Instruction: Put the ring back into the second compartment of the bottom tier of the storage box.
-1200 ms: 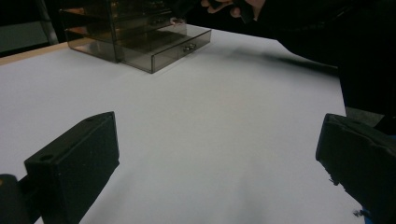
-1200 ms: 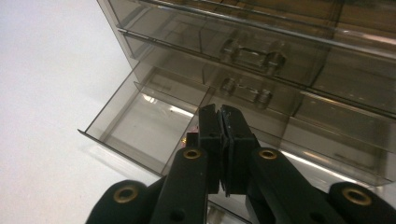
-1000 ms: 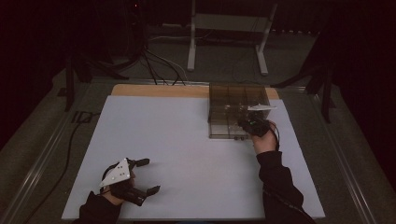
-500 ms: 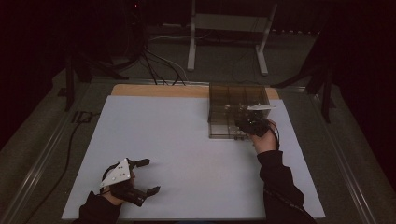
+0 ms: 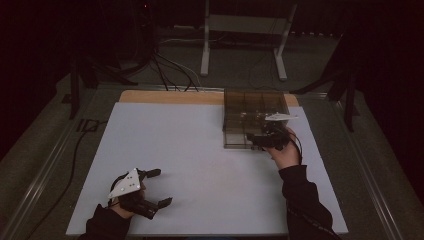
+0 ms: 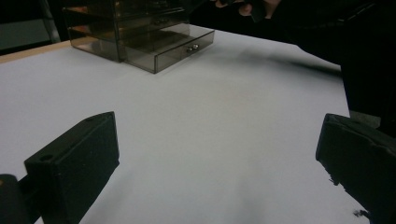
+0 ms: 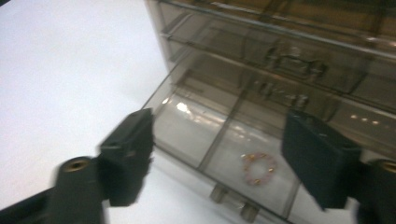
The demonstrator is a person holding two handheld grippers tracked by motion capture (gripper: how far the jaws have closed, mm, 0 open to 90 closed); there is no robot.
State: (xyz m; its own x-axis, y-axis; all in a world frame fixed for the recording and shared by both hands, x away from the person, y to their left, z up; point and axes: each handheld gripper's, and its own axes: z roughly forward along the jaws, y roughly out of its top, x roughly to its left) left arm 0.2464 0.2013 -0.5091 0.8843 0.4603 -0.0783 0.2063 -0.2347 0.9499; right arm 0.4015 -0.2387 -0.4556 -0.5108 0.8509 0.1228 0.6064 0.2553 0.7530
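A: Where does the small pink bead bracelet (image 7: 258, 169) lie?

B: In the pulled-out bottom drawer (image 7: 219, 140) of the smoky clear plastic drawer cabinet (image 5: 254, 116), directly below the right claw (image 7: 224, 158), whose jaws have just been opening and hold nothing.

A: And the left claw (image 5: 156, 188)?

B: Wide open, empty, well apart on the white tabletop (image 5: 190, 150).

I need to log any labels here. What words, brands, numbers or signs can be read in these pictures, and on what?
None can be read. The smoky clear plastic drawer box, its pulled-out bottom drawer with the small pink bead bracelet, the white table sheet and both black grippers show no lettering.
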